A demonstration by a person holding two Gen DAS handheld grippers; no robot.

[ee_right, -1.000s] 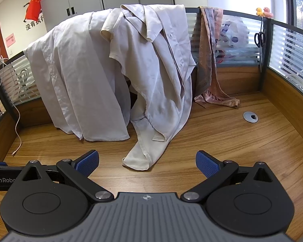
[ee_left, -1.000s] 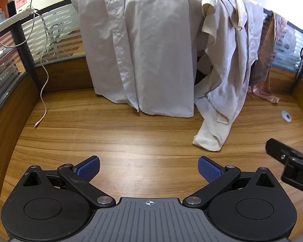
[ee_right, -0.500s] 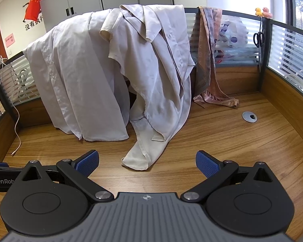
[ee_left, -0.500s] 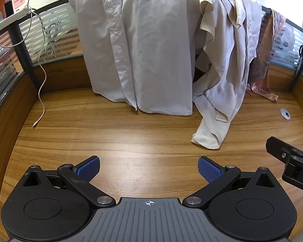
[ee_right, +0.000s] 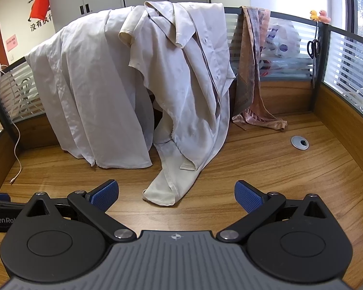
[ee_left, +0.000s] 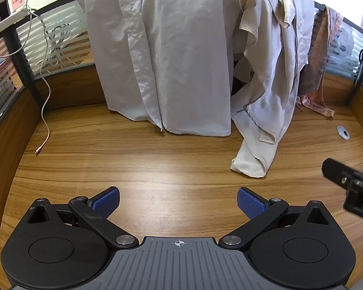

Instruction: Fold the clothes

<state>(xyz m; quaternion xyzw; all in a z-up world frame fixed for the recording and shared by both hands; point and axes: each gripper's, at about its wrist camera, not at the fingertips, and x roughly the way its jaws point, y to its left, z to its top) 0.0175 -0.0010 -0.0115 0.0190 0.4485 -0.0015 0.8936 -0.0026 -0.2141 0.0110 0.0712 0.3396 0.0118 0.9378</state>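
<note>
Pale garments hang over the partition at the back of the wooden desk (ee_left: 157, 164). A grey-white garment (ee_left: 171, 55) (ee_right: 92, 91) drapes on the left. A cream button shirt (ee_left: 271, 91) (ee_right: 191, 91) hangs beside it, its lower end (ee_right: 164, 191) lying on the desk. A pink patterned cloth (ee_left: 319, 72) (ee_right: 251, 72) hangs further right. My left gripper (ee_left: 179, 201) stands open over bare desk, well short of the clothes. My right gripper (ee_right: 176, 194) is open too, its fingers either side of the shirt's lower end but nearer to me.
A white cable (ee_left: 44, 101) dangles onto the desk at left. A round grommet (ee_right: 300, 142) sits in the desk at right. Scissors (ee_right: 313, 48) hang on the partition. Wooden walls curve around both sides. The right gripper's body (ee_left: 351, 181) shows at the left wrist view's right edge.
Both grippers have moved a little forward toward the hanging clothes, which now look larger. Both stay open and empty.
</note>
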